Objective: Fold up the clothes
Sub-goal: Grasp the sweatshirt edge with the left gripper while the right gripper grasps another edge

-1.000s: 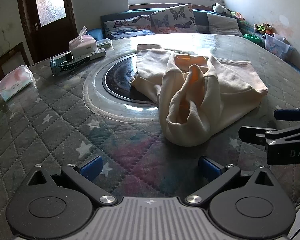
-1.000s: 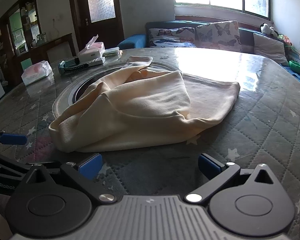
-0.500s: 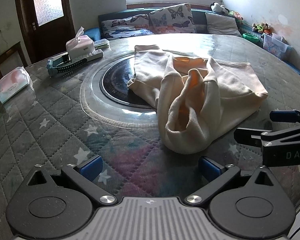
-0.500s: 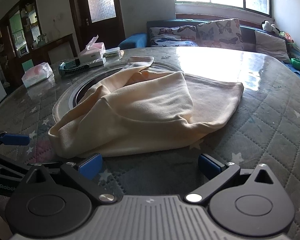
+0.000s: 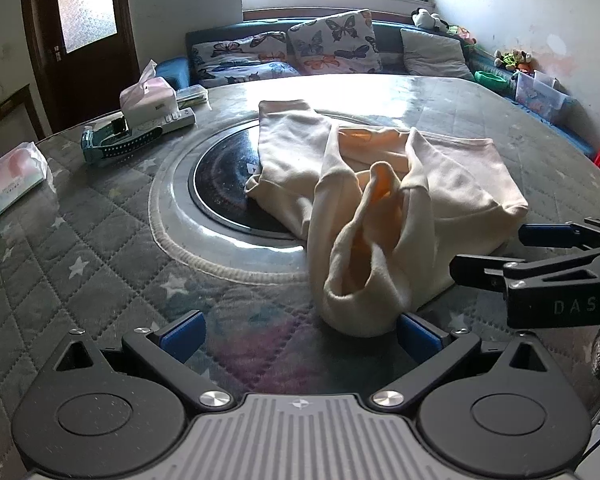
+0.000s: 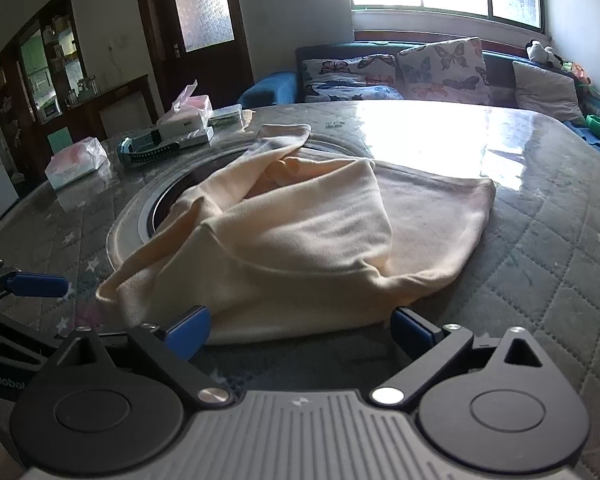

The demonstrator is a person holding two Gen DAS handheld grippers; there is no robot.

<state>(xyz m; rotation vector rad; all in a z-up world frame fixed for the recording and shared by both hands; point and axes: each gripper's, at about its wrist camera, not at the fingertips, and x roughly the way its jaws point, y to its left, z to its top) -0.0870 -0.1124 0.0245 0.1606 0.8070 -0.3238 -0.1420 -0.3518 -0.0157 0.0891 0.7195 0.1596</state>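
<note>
The cream garment (image 5: 384,200) lay crumpled mid-bench (image 5: 80,240). Left gripper (image 5: 300,330) and right gripper (image 6: 300,326) stood wide, empty. Advice: spread flat, grip opposite edges before folding.

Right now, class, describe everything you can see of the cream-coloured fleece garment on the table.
The cream-coloured fleece garment is soft knit with an orange-tinted inner side. It lies crumpled, not yet folded, on the quilted star-patterned table cover, partly over the round black glass disc. One ribbed cuff points toward the window. Neither gripper grips it.
</note>
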